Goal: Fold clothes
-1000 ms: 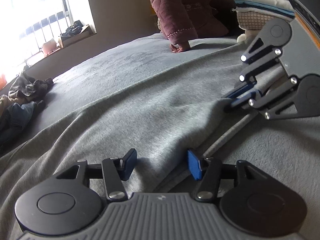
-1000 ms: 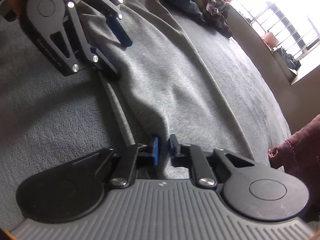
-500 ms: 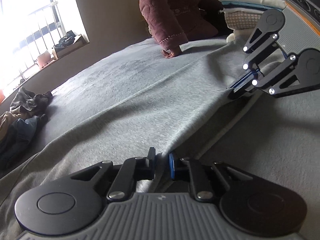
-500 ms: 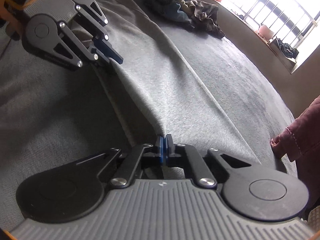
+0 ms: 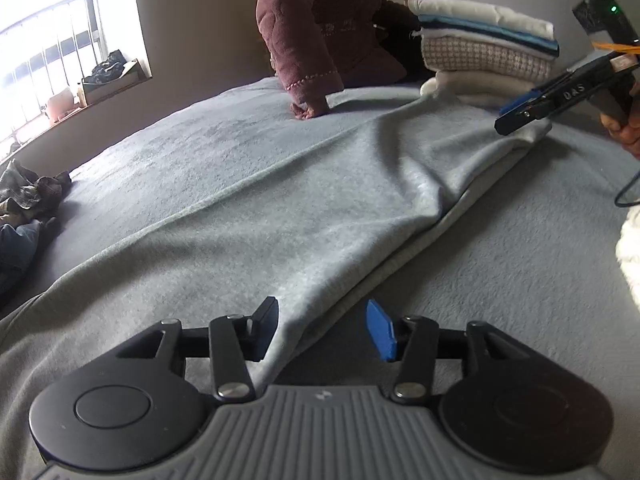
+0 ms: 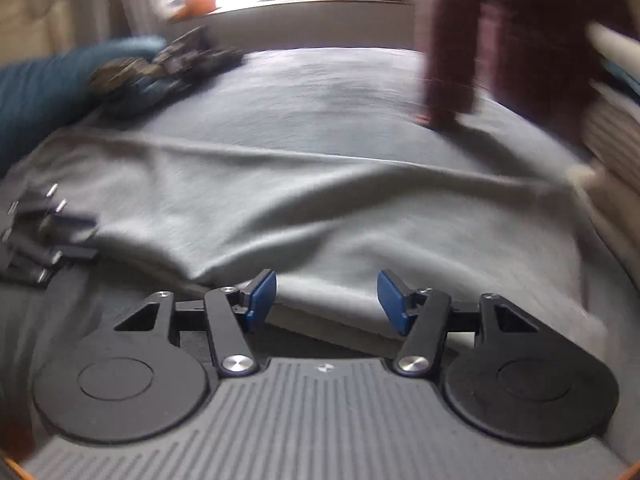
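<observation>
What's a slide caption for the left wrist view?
Left gripper open over the edge of a gray garment; right gripper at its far end.

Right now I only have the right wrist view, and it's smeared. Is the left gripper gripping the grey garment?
Observer: No. The left gripper is open, jaws apart on either side of the grey garment edge.
Operator: What's the pale blur on my right?
Observer: A stack of folded clothes on the bed, beside the garment's far corner.
Operator: And the maroon shape?
Observer: A person in a maroon jacket, leaning on the bed.
</observation>
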{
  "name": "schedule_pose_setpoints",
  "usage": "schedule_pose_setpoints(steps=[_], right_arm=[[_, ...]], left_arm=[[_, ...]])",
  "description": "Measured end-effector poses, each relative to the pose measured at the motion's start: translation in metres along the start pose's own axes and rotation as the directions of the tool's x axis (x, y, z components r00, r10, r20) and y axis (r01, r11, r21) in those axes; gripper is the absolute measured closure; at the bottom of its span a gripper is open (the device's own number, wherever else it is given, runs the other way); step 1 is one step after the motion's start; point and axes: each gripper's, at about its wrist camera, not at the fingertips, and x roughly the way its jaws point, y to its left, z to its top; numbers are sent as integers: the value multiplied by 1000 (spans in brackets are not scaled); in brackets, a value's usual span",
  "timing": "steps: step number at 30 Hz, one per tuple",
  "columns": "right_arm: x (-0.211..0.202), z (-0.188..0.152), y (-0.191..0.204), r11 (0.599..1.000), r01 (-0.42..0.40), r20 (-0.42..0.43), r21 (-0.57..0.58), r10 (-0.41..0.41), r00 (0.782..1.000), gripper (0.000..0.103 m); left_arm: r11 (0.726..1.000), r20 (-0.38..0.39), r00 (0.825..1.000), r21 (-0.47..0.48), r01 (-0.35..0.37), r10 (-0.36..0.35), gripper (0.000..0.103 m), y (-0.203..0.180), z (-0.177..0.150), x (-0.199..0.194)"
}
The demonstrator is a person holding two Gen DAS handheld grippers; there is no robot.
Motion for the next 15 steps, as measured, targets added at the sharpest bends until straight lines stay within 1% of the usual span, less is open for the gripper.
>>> schedule_pose_setpoints(steps=[1,2,3,4,5,6,7,10,11,12,13,15], right_arm=[[-7,-1,-31,988,55,10,143,-57,998,45],[-11,-8,-62,948,111,6,299,-118,993,45],[-15,-15,-89,889,156,-7,431,-169,986,45],[-18,-27,-117,805,189,-21,563,-214,977,45],[-21,-39,-138,727,189,-26,660,-230,973,45],[-21,-48,-153,668,180,-27,722,-233,972,45],[-19,-56,-165,622,163,-21,766,-229,973,45],[-4,-69,-184,557,63,22,828,-145,989,46],[1,-69,-187,553,34,37,833,-116,993,62],[3,-65,-185,568,48,31,822,-129,991,82],[5,-61,-184,584,60,29,809,-142,989,83],[-6,-47,-176,659,51,86,750,-174,981,90]], left_arm=[[1000,16,1000,-6,8,-8,52,-3,3,1],[1000,24,1000,-6,13,-13,52,-8,6,5],[1000,24,1000,-1,17,-17,52,-13,9,11],[1000,21,1000,10,22,-23,52,-18,11,17],[999,17,1000,23,26,-26,52,-24,14,23],[999,12,1000,39,27,-27,52,-30,16,29],[998,7,1000,52,29,-29,52,-36,18,35],[997,-21,999,70,40,-38,52,-47,19,50],[997,-38,999,70,39,-37,52,-48,18,55],[997,-49,998,68,38,-35,52,-50,17,58],[997,-53,998,63,37,-34,52,-50,16,59],[998,-60,997,42,44,-41,52,-47,16,58]])
